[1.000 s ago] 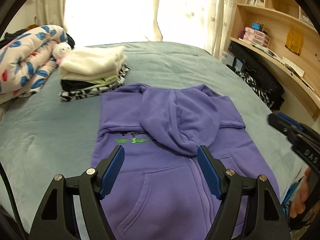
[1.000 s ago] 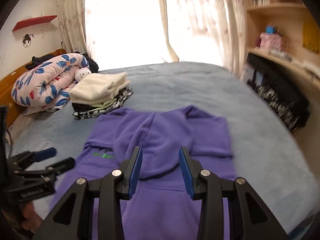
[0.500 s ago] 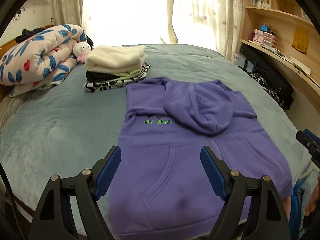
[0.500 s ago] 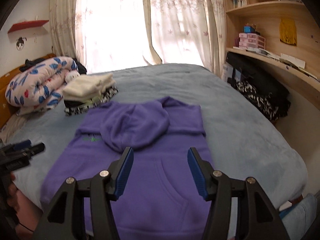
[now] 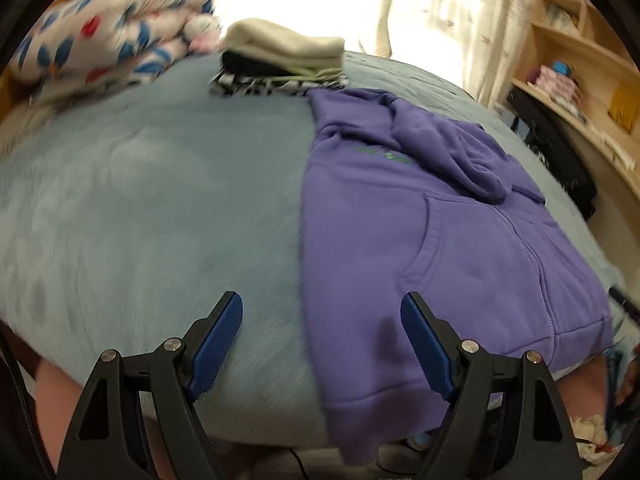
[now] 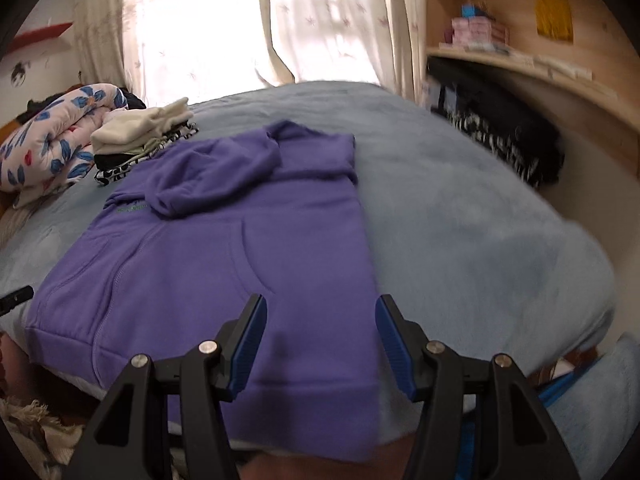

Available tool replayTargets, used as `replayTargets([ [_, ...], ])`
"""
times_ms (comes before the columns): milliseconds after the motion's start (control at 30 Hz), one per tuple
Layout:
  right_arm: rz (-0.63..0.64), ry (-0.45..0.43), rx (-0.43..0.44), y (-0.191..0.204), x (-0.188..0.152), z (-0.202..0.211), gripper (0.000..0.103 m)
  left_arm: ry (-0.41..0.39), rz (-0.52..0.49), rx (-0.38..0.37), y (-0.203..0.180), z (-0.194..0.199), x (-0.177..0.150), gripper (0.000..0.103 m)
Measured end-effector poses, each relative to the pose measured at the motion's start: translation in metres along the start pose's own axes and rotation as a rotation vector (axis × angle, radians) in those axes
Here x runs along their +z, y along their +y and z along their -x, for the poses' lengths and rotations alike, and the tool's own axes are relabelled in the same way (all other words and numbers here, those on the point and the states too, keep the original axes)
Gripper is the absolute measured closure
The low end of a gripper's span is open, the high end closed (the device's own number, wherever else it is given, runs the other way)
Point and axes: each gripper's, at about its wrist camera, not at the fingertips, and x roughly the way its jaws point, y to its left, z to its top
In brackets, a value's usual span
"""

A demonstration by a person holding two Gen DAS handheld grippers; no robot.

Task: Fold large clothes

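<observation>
purple hoodie (image 5: 440, 240) flat on blue bed cover (image 5: 160, 200), sleeves folded in, hood on chest, hem at near bed edge | left gripper (image 5: 322, 340) jaws wide, empty, over hoodie's left hem corner | right gripper (image 6: 320, 344) jaws apart, empty, over right hem corner | folded stack (image 6: 140, 136) beyond the hoodie's shoulder

A pale blue bed cover (image 6: 480, 216) fills most of both views. At about ten o'clock in the right wrist view lies a rolled floral quilt (image 6: 48, 152), with a stack of folded clothes (image 6: 140, 136), cream on top and black-and-white print at the bottom, just beside it. Sheer curtains (image 6: 320, 20) hang at twelve o'clock before a bright window. At two o'clock a wooden shelf (image 6: 520, 60) carries pink boxes (image 6: 478, 30), with a dark bag (image 6: 500, 128) below it.
</observation>
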Motion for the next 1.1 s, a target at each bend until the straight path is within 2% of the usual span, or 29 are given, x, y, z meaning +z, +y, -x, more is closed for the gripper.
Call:
replayTargets([
  [167, -0.015, 0.034, 0.021, -0.022, -0.015, -0.004, 0.046, 0.009, 0.093, -0.061, 0.024, -0.003, -0.010, 0.023],
  [367, -0.068, 0.086, 0.122, -0.030, -0.028, -0.013, 0.047, 0.042, 0.080, -0.081, 0.020, -0.011, -0.017, 0.023],
  [467, -0.048, 0.121, 0.190, -0.020, -0.029, -0.015, 0.060, 0.050, 0.082, -0.097, 0.019, -0.011, -0.018, 0.023],
  [533, -0.031, 0.125, 0.199, -0.017, -0.030, -0.014, 0.060, 0.064, 0.089, -0.126, 0.020, -0.012, -0.020, 0.023],
  [567, -0.035, 0.134, 0.231, -0.017, -0.031, -0.012, 0.063, 0.073, 0.091, -0.141, 0.020, -0.012, -0.020, 0.023],
  [633, -0.042, 0.168, 0.296, -0.016, -0.034, -0.013, 0.076, 0.100, 0.095, -0.178, 0.020, -0.013, -0.021, 0.023],
  [667, -0.028, 0.189, 0.297, -0.014, -0.037, -0.014, 0.080, 0.108, 0.095, -0.188, 0.020, -0.014, -0.022, 0.023],
  [733, -0.006, 0.203, 0.295, -0.011, -0.042, -0.015, 0.079, 0.130, 0.095, -0.218, 0.019, -0.015, -0.025, 0.023],
  [867, -0.044, 0.208, 0.311, -0.012, -0.043, -0.017, 0.080, 0.153, 0.103, -0.252, 0.020, -0.018, -0.027, 0.023],
  [1000, -0.043, 0.208, 0.316, -0.009, -0.041, -0.017, 0.082, 0.203, 0.057, -0.332, 0.008, -0.019, -0.030, 0.023],
  [1100, -0.055, 0.213, 0.316, -0.009, -0.041, -0.019, 0.084, 0.233, 0.015, -0.341, -0.003, -0.025, -0.032, 0.023],
])
